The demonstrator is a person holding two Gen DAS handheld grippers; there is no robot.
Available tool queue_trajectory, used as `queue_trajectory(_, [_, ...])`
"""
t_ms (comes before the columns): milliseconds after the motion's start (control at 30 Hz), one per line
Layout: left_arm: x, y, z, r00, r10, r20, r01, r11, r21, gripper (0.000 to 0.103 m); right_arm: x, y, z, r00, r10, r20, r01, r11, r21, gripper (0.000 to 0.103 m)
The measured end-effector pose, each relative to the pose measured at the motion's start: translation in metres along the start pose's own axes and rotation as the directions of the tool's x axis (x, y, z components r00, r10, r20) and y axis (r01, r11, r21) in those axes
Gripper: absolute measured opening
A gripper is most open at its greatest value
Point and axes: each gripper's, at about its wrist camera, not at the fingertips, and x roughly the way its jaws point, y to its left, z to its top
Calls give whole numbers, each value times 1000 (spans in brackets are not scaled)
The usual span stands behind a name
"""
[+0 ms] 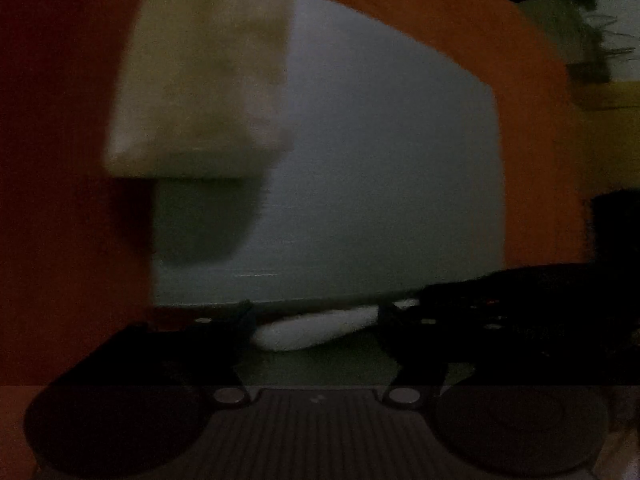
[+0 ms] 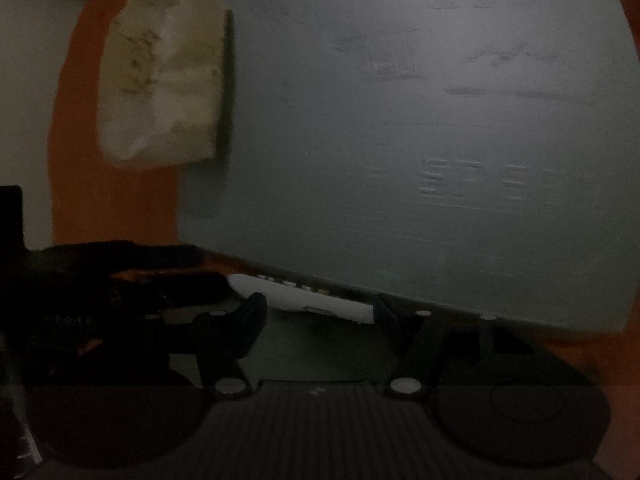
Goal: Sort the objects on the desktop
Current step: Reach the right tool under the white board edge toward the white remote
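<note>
both claws (image 1: 316,330) (image 2: 316,308) flank one white marker (image 1: 316,328).

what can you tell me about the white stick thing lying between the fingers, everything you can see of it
The white stick is a slim cylinder, chalk-like or a marker by its look, matte white with faint dark markings along its upper edge in the right wrist view. It lies flat and slanted by the lower border of the grey board, spanning the gap between the right gripper's open fingers. The left wrist view shows it blurred, likewise between the left gripper's spread fingers. Whether either touches it cannot be told.
</note>
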Motion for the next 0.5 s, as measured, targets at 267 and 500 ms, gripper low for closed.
queue_trajectory(267, [14,18,4,995,-87,-47,83,992,-94,66,40,2,-2,994,-56,-92,60,997,44,68])
queue_trajectory(500, [23,-2,0,994,-44,-101,40,998,-49,67,66,10,11,991,-58,-122,66,996,67,69])
